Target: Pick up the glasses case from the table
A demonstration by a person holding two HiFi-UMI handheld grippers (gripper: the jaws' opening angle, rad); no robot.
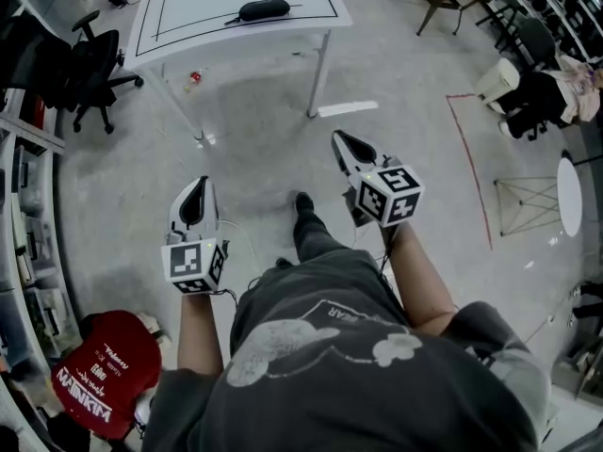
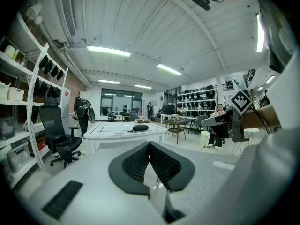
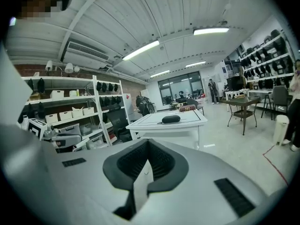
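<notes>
A black oval glasses case (image 1: 264, 9) lies on the white table (image 1: 179, 26) far ahead of me, inside a black outline drawn on its top. The left gripper view shows the case (image 2: 140, 128) small and distant, and so does the right gripper view, where the case (image 3: 170, 119) sits on the tabletop. My left gripper (image 1: 196, 188) and right gripper (image 1: 341, 140) are held out over the floor, well short of the table. Both are shut, jaw tips meeting, with nothing between them.
A black office chair (image 1: 89, 69) stands left of the table, beside shelving (image 1: 24, 205). A red bag (image 1: 105, 370) lies on the floor at my lower left. Red tape lines (image 1: 471, 168), a wire stool (image 1: 528, 205) and a seated person (image 2: 218, 121) are to the right.
</notes>
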